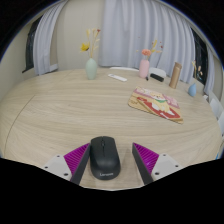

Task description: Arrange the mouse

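Note:
A black computer mouse (104,158) with a scroll wheel and a small logo lies on the light wooden round table (60,110). It stands between my two fingers, whose magenta pads show at its left (77,156) and right (146,157). There is a gap at each side of the mouse, wider on the right. My gripper (112,160) is open and rests low over the table's near edge.
A colourful flat item with pictures (156,105) lies at the right of the table. A pale green vase with flowers (91,67), a pink bottle (144,68), a wooden stand (176,74) and a flat white object (117,77) stand at the far side before white curtains.

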Tool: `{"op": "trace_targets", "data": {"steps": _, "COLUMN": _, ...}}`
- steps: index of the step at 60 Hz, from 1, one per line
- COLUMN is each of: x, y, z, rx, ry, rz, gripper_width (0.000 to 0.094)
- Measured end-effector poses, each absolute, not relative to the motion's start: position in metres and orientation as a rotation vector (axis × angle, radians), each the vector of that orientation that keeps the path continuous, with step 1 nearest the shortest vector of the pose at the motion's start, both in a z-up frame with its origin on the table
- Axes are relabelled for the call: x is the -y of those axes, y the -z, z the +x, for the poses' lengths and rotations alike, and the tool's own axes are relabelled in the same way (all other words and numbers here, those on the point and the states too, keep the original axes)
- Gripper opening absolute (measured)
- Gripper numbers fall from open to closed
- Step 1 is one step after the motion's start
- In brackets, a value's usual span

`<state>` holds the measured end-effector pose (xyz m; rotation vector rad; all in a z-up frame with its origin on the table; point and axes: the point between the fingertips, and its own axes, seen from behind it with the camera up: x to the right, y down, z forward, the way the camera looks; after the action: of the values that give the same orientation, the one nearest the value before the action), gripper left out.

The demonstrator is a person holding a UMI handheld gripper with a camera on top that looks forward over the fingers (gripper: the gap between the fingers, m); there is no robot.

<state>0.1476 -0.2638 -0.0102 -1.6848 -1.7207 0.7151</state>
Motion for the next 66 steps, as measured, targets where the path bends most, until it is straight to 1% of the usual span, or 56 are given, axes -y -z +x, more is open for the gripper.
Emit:
{"op": "trace_targets", "data": {"steps": 5, "x": 0.265, "y": 0.01, "z": 0.141, "rx": 1.723, "ry": -0.716, "rz": -1.698, "gripper_width": 0.0851}}
{"op": "trace_targets", "data": {"steps": 7, "x": 0.267, "y": 0.012, "z": 0.14, "rx": 1.73, "ry": -0.721, "rz": -1.707, "gripper_width": 0.0815}}
{"op": "trace_targets", "data": {"steps": 9, "x": 0.272, "y": 0.012, "z": 0.14, "rx": 1.74, "ry": -0.735, "rz": -1.722, "gripper_width": 0.0735}}
{"op": "trace_targets", "data": {"steps": 11, "x": 0.278, "y": 0.013, "z": 0.14, "rx": 1.749, "ry": -0.752, "rz": -1.733, "gripper_width": 0.0625}}
{"op": "trace_targets", "data": {"steps": 13, "x": 0.277, "y": 0.013, "z": 0.14, "rx": 1.757, "ry": -0.739, "rz": -1.724, "gripper_width": 0.0472}}
{"op": "trace_targets", "data": {"steps": 18, "x": 0.274, "y": 0.012, "z": 0.14, "rx": 1.751, "ry": -0.694, "rz": -1.714, "gripper_width": 0.0441}}
{"op": "trace_targets", "data": {"steps": 22, "x": 0.276, "y": 0.011, "z": 0.139, "rx": 1.758, "ry": -0.685, "rz": -1.712, "gripper_width": 0.0373}}
{"op": "trace_targets", "data": {"steps": 25, "x": 0.278, "y": 0.01, "z": 0.141, "rx": 1.764, "ry": -0.687, "rz": -1.716, "gripper_width": 0.0367}}
{"op": "trace_targets", "data": {"steps": 26, "x": 0.279, "y": 0.009, "z": 0.141, "rx": 1.766, "ry": -0.687, "rz": -1.716, "gripper_width": 0.0348}}
{"op": "trace_targets", "data": {"steps": 31, "x": 0.279, "y": -0.008, "z": 0.139, "rx": 1.759, "ry": -0.687, "rz": -1.723, "gripper_width": 0.034}}
{"op": "trace_targets", "data": {"steps": 36, "x": 0.279, "y": -0.045, "z": 0.126, "rx": 1.713, "ry": -0.742, "rz": -1.727, "gripper_width": 0.0341}}
{"op": "trace_targets", "data": {"steps": 42, "x": 0.259, "y": -0.099, "z": 0.095, "rx": 1.628, "ry": -0.794, "rz": -1.717, "gripper_width": 0.0339}}
{"op": "trace_targets", "data": {"steps": 47, "x": 0.222, "y": -0.133, "z": 0.054, "rx": 1.56, "ry": -0.802, "rz": -1.695, "gripper_width": 0.034}}
{"op": "trace_targets", "data": {"steps": 51, "x": 0.18, "y": -0.15, "z": 0.02, "rx": 1.508, "ry": -0.769, "rz": -1.658, "gripper_width": 0.0339}}
{"op": "trace_targets", "data": {"steps": 54, "x": 0.151, "y": -0.15, "z": -0.005, "rx": 1.49, "ry": -0.752, "rz": -1.655, "gripper_width": 0.034}}
{"op": "trace_targets", "data": {"steps": 58, "x": 0.115, "y": -0.137, "z": -0.033, "rx": 1.464, "ry": -0.735, "rz": -1.685, "gripper_width": 0.0338}}
{"op": "trace_targets", "data": {"steps": 66, "x": 0.061, "y": -0.072, "z": -0.067, "rx": 1.511, "ry": -0.663, "rz": -1.72, "gripper_width": 0.0338}}
